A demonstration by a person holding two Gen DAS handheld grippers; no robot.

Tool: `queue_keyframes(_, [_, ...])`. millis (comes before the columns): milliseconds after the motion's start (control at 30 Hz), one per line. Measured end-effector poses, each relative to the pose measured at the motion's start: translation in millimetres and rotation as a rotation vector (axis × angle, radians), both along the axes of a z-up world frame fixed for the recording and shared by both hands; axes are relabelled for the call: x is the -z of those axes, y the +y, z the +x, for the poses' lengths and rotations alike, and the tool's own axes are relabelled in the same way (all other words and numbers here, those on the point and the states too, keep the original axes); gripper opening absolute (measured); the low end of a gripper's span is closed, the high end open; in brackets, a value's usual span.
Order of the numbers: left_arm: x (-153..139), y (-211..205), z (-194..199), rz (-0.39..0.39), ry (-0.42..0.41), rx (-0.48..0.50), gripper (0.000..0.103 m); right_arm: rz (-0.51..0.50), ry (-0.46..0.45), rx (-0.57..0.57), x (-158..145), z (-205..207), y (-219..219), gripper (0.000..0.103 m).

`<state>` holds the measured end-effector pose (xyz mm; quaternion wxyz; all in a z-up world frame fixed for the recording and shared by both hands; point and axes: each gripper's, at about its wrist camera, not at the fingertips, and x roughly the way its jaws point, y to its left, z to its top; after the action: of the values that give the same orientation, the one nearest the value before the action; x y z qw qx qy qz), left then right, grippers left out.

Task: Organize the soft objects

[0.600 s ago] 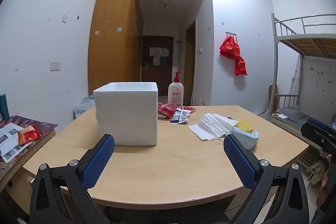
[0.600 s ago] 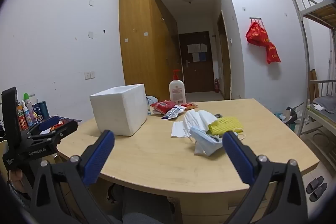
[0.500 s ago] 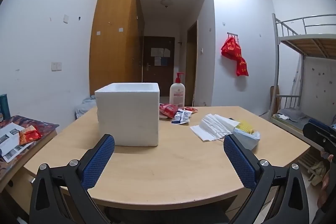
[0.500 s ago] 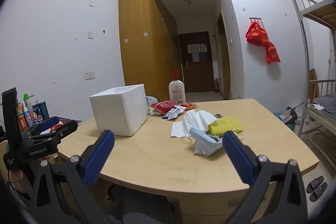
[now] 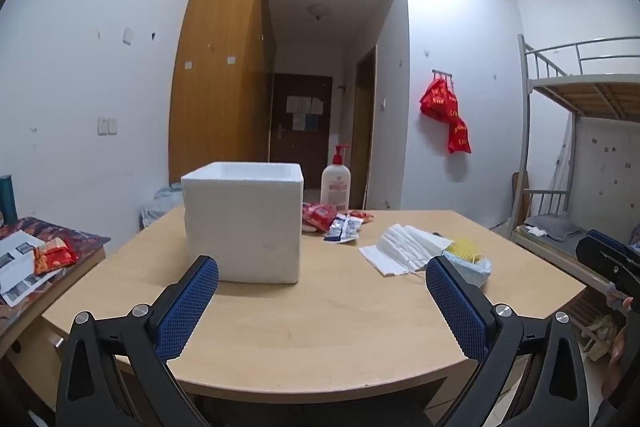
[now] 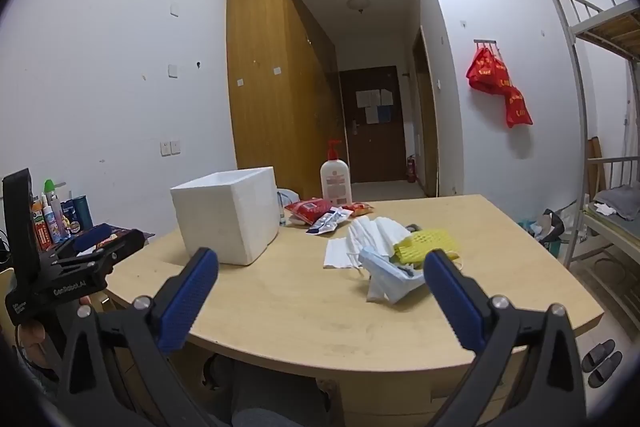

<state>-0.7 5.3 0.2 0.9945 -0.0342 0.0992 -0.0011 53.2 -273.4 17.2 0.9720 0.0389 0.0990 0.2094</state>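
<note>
A white foam box [image 5: 244, 223] [image 6: 228, 213] stands open-topped on the wooden table [image 5: 320, 327] [image 6: 304, 303]. To its right lie white face masks [image 5: 404, 251] [image 6: 368, 235], a yellow foam net [image 5: 464, 249] [image 6: 426, 241] and a light blue mask [image 5: 474, 269] [image 6: 390, 277]. Red and blue snack packets [image 5: 332, 221] [image 6: 320, 213] lie behind them. My left gripper [image 5: 322, 303] is open and empty above the table's near edge. My right gripper [image 6: 320, 301] is open and empty, short of the blue mask.
A lotion pump bottle [image 5: 336, 183] [image 6: 335, 181] stands at the table's far edge. A side desk with papers and a red packet [image 5: 52, 255] is at the left, with bottles [image 6: 52, 215] on it. A bunk bed [image 5: 580, 155] stands at the right.
Both views have shifted only slightly; the left gripper has edged a little toward the table. Both grippers stay open and empty.
</note>
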Motion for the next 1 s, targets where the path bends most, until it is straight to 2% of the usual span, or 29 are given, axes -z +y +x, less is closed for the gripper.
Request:
queue_keyframes(133, [-1.8,-3.1,-4.9,0.017,-0.028,-0.009,0.103,-0.006,-0.01,0.0,0.0,-1.0,1.0,0.103])
queue_keyframes(1000, [-6.6,-4.9,-9.3,0.017,-0.039,0.004,0.103,-0.013,-0.045,0.006,-3.8,-10.2,2.6,0.103])
